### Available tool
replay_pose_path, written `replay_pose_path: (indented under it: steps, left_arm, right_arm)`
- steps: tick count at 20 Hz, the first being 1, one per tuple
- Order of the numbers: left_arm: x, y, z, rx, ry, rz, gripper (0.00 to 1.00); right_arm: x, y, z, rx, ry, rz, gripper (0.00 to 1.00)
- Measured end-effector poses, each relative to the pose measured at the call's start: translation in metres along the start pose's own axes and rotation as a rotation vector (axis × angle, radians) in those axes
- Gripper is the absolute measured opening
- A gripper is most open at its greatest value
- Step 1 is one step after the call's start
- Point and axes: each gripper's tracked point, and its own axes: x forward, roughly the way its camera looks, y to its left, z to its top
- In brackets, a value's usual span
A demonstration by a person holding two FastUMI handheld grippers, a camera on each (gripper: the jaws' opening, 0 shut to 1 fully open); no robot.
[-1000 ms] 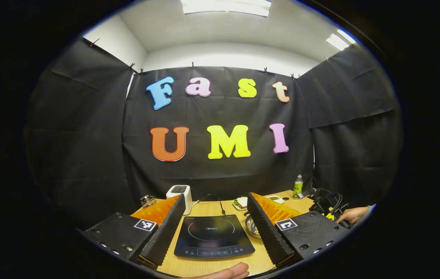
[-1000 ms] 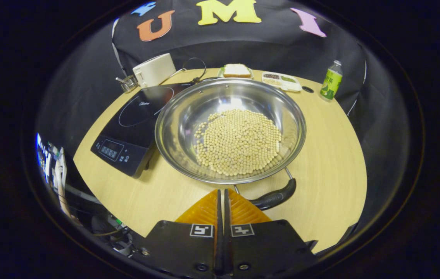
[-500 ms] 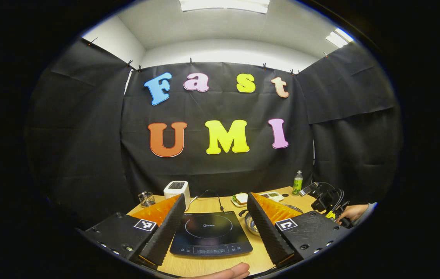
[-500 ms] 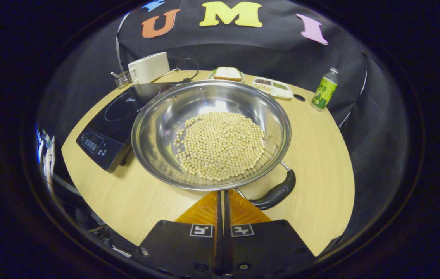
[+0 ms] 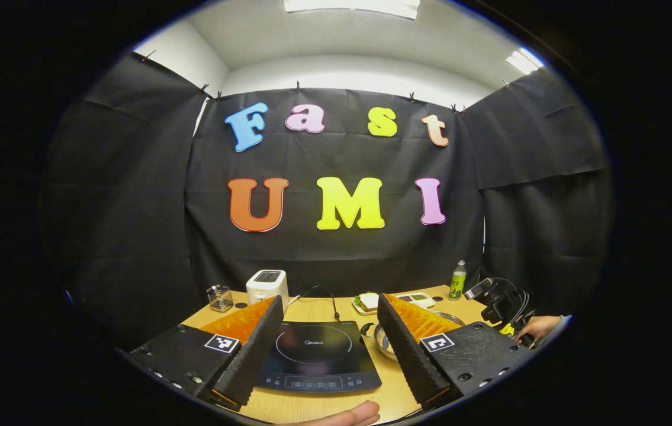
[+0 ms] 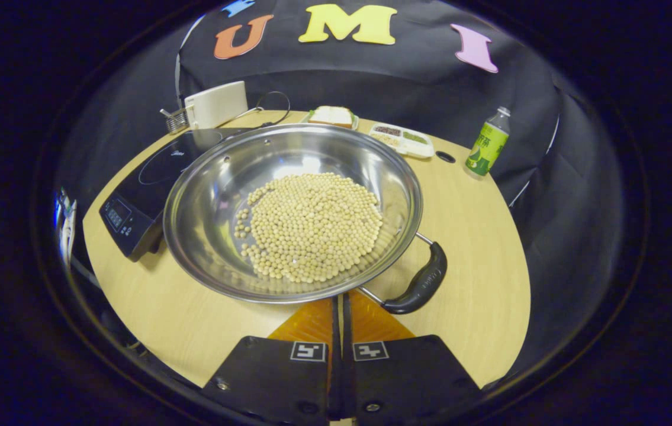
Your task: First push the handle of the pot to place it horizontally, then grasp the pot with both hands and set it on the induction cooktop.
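A wide steel pot point(image 6: 211, 195) holding a heap of pale beans point(image 6: 312, 225) rests on the round wooden table point(image 6: 484, 260). Its black handle point(image 6: 421, 283) juts out at the near right, slanting up to the right. My right gripper point(image 6: 338, 303) is shut, its tips at the pot's near rim just left of the handle. The black induction cooktop point(image 6: 134, 189) lies left of the pot. In the left gripper view, my left gripper point(image 5: 330, 310) hovers open above the cooktop point(image 5: 312, 355), and the pot's edge point(image 5: 382, 344) peeks out beside its right finger.
At the table's back stand a white toaster point(image 6: 216, 103), a sandwich plate point(image 6: 330, 115), a food tray point(image 6: 410, 139) and a green bottle point(image 6: 485, 148). A small glass holder point(image 5: 219, 297) sits left of the toaster. A hand point(image 5: 537, 325) holds the other gripper at the right.
In the right gripper view the pot has slid left and its handle has swung further up to the right. The left gripper has drifted slightly, still open over the cooktop.
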Motion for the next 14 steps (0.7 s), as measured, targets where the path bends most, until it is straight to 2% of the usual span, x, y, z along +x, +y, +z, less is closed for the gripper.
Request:
replay_pose_path:
  steps: [3,5,11,12,13,14]
  left_arm:
    - [0.011,0.011,0.003,-0.014,-0.007,0.037,0.95]
    - [0.019,0.012,0.007,-0.024,-0.007,0.040,0.95]
    - [0.033,0.018,0.009,-0.036,0.003,0.059,0.95]
    - [0.035,0.018,0.008,-0.042,0.006,0.060,0.95]
    - [0.038,0.017,0.006,-0.049,0.012,0.056,0.94]
    - [0.042,0.015,0.004,-0.054,0.019,0.052,0.94]
  right_arm:
    - [0.006,-0.021,0.007,-0.020,-0.026,-0.040,0.00]
    - [0.009,-0.028,0.010,-0.012,-0.028,-0.047,0.04]
    - [0.022,-0.050,0.023,-0.002,-0.048,-0.069,0.04]
    - [0.025,-0.054,0.026,-0.002,-0.059,-0.069,0.01]
    - [0.027,-0.060,0.029,0.001,-0.071,-0.077,0.04]
    - [0.030,-0.065,0.032,0.003,-0.078,-0.086,0.01]
